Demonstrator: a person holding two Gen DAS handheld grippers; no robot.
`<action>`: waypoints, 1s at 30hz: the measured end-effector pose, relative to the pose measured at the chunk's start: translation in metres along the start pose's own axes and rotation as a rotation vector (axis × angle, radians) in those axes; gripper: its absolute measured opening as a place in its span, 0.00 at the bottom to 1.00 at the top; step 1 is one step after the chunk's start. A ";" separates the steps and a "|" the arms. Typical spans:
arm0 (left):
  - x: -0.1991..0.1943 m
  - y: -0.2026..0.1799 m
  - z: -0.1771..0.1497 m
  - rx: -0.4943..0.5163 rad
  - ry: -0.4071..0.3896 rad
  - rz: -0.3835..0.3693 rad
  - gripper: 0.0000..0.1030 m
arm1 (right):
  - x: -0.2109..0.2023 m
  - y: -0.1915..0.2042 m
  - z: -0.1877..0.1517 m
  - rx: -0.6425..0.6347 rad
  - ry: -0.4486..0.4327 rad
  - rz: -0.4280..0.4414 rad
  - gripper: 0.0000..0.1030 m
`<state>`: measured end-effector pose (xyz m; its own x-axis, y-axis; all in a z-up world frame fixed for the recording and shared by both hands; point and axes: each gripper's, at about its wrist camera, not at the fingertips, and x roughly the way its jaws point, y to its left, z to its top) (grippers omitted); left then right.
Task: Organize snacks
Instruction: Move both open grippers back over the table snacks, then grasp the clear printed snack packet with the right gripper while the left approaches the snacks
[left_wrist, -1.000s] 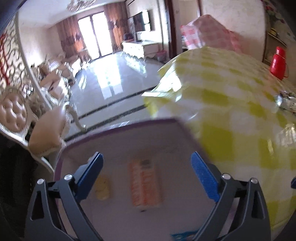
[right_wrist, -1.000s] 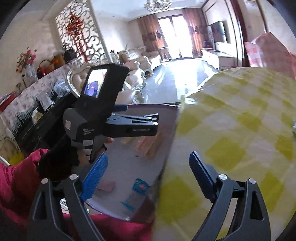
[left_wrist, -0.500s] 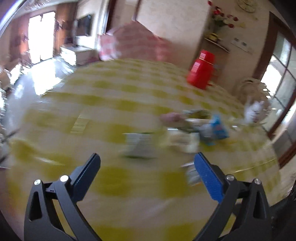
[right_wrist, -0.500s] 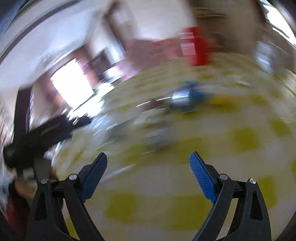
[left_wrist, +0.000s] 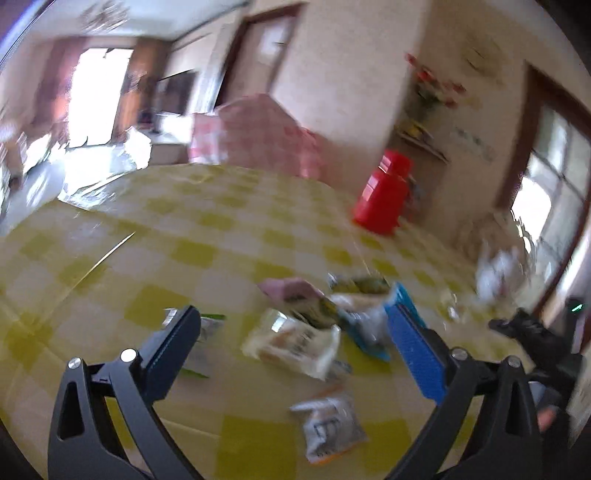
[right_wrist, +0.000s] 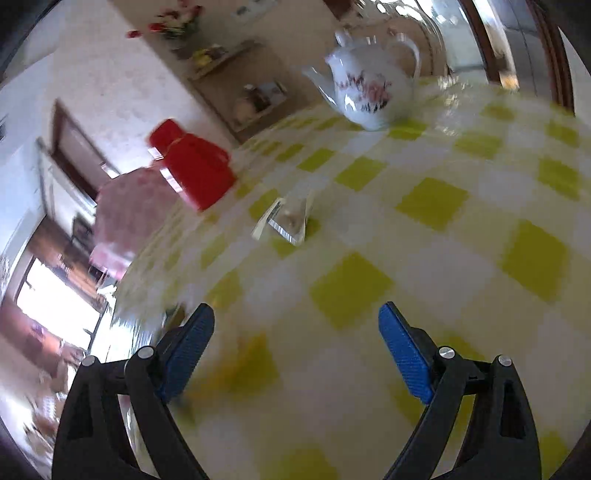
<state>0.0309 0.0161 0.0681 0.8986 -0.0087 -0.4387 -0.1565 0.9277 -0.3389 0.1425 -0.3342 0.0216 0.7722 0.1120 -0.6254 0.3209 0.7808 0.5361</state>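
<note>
Our left tool (left_wrist: 291, 343) hangs with its blue pads spread wide and empty above the yellow-checked tabletop (left_wrist: 207, 254), a cream snack packet (left_wrist: 291, 345) lying between them, a blue packet (left_wrist: 373, 325), a green one (left_wrist: 360, 286) and a pink one (left_wrist: 288, 288) heaped just beyond, and a small silver packet (left_wrist: 330, 424) nearer us. Our right tool (right_wrist: 295, 350) is likewise spread and empty over bare cloth, with a clear wrapper (right_wrist: 290, 218) ahead, then a red flask (right_wrist: 192, 162) and a white flowered teapot (right_wrist: 369, 96).
</note>
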 end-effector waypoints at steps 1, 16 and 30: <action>0.000 0.005 0.002 -0.029 -0.001 -0.010 0.98 | 0.017 0.001 0.012 0.026 0.015 -0.006 0.86; 0.008 0.004 -0.003 -0.028 0.070 0.001 0.98 | 0.126 0.060 0.054 -0.204 0.049 -0.407 0.53; 0.026 0.030 0.011 -0.095 0.137 0.054 0.98 | -0.022 0.037 -0.064 -0.314 0.094 -0.055 0.43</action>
<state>0.0547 0.0484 0.0557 0.8246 -0.0170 -0.5655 -0.2464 0.8889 -0.3861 0.1023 -0.2690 0.0191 0.6995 0.1090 -0.7063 0.1647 0.9371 0.3077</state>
